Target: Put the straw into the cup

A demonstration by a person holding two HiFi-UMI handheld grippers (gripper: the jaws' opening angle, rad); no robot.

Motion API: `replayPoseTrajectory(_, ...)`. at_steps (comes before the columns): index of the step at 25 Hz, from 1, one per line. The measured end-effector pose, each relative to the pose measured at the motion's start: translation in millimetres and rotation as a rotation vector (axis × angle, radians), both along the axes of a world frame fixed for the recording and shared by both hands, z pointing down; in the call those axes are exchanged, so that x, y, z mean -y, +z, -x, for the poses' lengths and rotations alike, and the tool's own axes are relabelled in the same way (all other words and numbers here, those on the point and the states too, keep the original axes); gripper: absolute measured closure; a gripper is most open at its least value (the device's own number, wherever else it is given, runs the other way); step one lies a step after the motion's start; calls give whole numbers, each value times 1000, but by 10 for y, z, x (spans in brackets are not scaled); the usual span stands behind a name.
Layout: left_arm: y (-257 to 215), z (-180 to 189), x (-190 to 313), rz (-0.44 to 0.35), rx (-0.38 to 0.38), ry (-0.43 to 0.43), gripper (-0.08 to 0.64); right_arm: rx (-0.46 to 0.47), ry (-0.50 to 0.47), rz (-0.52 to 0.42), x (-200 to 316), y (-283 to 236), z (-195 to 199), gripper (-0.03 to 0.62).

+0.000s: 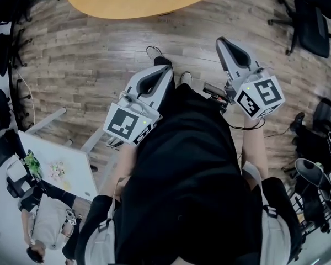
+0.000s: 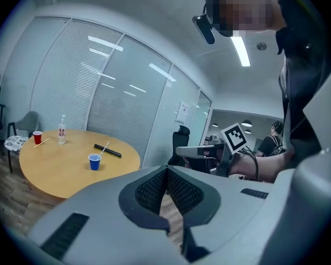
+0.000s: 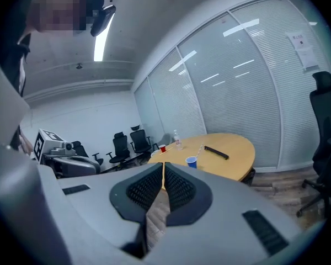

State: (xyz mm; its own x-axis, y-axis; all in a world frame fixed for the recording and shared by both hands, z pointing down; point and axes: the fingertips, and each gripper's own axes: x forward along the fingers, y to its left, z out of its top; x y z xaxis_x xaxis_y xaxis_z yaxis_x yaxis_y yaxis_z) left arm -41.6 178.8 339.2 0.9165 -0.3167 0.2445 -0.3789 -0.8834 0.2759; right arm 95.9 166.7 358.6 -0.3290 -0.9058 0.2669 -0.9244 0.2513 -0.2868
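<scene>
Left gripper and right gripper, jaws pressed together on nothing (too far off to grasp anything, I judge), face the round wooden table bearing a blue plastic cup near its edge.

Straw in cup on table; bottle behind.

1. An office meeting room: a round wooden conference table stands on wood-plank flooring.
2. Glass partition walls with closed blinds enclose it.
3. Black swivel office chairs stand about, and a ceiling strip light glows overhead.
</scene>
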Motion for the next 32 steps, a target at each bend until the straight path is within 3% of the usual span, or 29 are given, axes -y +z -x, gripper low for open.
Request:
replayPoseTrajectory(4, -64, 51, -147, -12, 2, -21, 549, -4, -108, -42, -148, -107, 223, 569)
replayPoseTrajectory(12, -189, 175, -191, -27, -25, 10, 549, 18, -194, -58, -307, -208, 626, 571)
replayPoseTrajectory(19, -226, 279, -112, -32, -32, 58, 549, -33, -180, -49, -233, -195, 697, 574)
replayPoseTrajectory(32, -257, 294, -72, -34, -35, 49, 548, -7, -139, -45, -148, -213, 643, 574)
